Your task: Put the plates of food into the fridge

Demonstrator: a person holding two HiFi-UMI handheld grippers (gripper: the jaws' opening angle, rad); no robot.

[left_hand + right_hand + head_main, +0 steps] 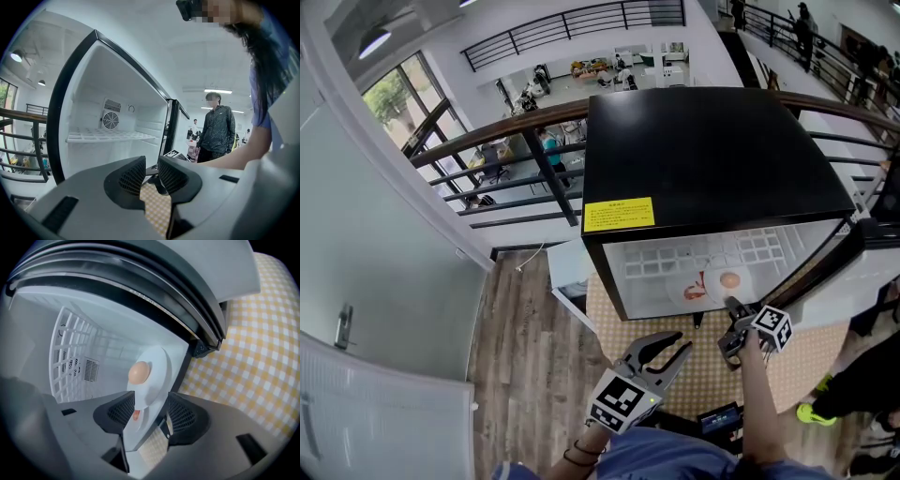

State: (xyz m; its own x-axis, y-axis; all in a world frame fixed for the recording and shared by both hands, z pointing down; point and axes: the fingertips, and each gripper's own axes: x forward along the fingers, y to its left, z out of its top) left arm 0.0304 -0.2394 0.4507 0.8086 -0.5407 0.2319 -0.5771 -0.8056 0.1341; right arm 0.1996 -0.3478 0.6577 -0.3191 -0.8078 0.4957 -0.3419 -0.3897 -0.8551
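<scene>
Two plates inside one open fridge [712, 159]
The right gripper [733, 306] gapes loosely around the egg plate [158, 373]; a second plate [694, 287] sits beside it; the left gripper [680, 343] is parted, empty.

Fridge floor [652, 291] holds egg plate [729, 279], red-food plate [694, 289].

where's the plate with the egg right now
Head view: the egg plate sits inside the fridge, right of another plate, its edge between the right tongs.
</scene>
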